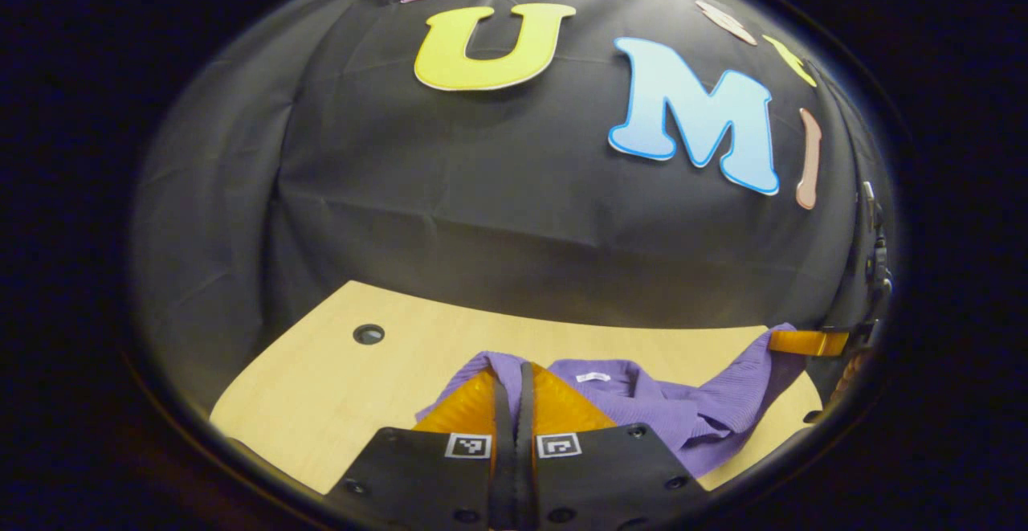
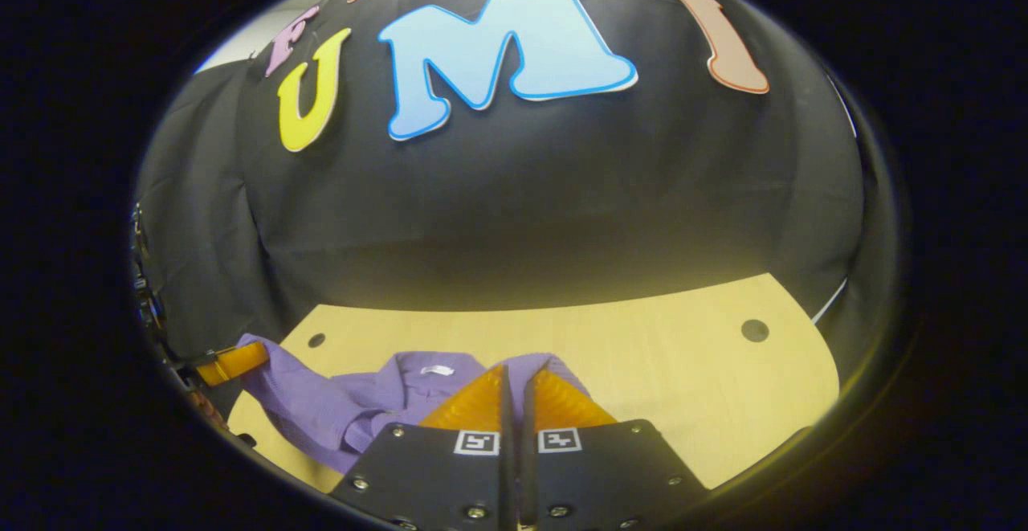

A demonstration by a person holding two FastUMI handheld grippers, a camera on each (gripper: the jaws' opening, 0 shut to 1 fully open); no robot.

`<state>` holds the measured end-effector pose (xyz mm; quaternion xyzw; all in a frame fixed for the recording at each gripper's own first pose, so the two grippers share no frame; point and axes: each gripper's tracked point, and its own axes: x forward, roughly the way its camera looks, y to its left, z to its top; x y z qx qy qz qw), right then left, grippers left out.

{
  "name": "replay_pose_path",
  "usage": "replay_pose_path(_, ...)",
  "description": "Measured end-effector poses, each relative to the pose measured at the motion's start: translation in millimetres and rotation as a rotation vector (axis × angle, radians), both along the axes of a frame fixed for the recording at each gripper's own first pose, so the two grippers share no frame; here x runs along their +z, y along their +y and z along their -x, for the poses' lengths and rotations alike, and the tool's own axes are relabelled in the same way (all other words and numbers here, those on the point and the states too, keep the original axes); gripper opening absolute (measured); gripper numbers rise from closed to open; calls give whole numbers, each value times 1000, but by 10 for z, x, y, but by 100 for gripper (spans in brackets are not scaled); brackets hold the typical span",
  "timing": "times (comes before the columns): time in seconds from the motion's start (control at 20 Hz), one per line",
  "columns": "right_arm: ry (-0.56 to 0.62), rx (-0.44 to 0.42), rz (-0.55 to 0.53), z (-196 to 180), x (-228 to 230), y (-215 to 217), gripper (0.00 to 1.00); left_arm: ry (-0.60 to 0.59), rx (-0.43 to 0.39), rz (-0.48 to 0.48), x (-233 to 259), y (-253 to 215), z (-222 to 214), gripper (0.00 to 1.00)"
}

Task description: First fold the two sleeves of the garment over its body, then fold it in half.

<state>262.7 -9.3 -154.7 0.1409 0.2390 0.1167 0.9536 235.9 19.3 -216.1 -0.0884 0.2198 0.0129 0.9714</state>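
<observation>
**Garment lifted at two corners over the tabletop**

Garment, a purple knit with a collar and a small white neck label, lies partly on the pale wooden table and partly raised. Much of it is hidden: in the left gripper view its near part runs under the black body and orange fingers of the left gripper, and its lower edge is cut off by the rim of the picture. How the sleeves lie cannot be made out in either view.

In the left gripper view the fingers stand pressed together with purple cloth showing at and around their tips, so the left gripper is clenched on the garment's edge. Far to the right in that view, an orange finger of the other gripper holds a raised fold of the cloth, lifted clear of the table.

In the right gripper view the right gripper has its orange fingers nearly closed, with purple cloth directly at the tips; the grip point itself is hidden behind them. The garment spreads to the left of those fingers, collar and label facing up. At the far left, the left gripper's orange finger pinches a lifted corner.

A round hole in the tabletop sits well apart from the cloth on the right, and another shows beyond the left gripper.
</observation>
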Motion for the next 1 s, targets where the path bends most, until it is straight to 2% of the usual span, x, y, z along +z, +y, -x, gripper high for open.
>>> replay_pose_path(0.05,6,-2,5,-66,-59,-11,6,1,6,-6,-46,-3,-81,6)
replay_pose_path(0.2,22,7,40,-178,-182,-30,3,18,7,-70,-184,-36,-202,6)
replay_pose_path(0.35,15,23,84,-216,-238,12,2,29,2,-77,-204,-128,-220,8)
replay_pose_path(0.4,16,32,96,-226,-268,36,5,35,7,-82,-228,-129,-221,8)
replay_pose_path(0.55,8,54,122,-142,-347,130,6,53,13,-72,-273,-208,-210,19)
replay_pose_path(0.65,1,67,150,-111,-356,136,7,66,13,-60,-286,-259,-174,21)
replay_pose_path(0.7,-5,80,161,-92,-343,154,15,68,10,-45,-288,-305,-157,20)
replay_pose_path(0.75,-7,86,174,-48,-326,151,20,68,7,-27,-276,-352,-132,26)
replay_pose_path(0.9,-84,68,241,-31,-100,46,59,32,4,-18,-116,-427,-94,72)
replay_pose_path(0.95,-112,56,255,-18,3,19,60,18,-3,-16,-42,-452,-74,74)
replay_pose_path(1.0,-129,50,254,16,112,8,70,5,-7,-17,22,-477,-41,83)
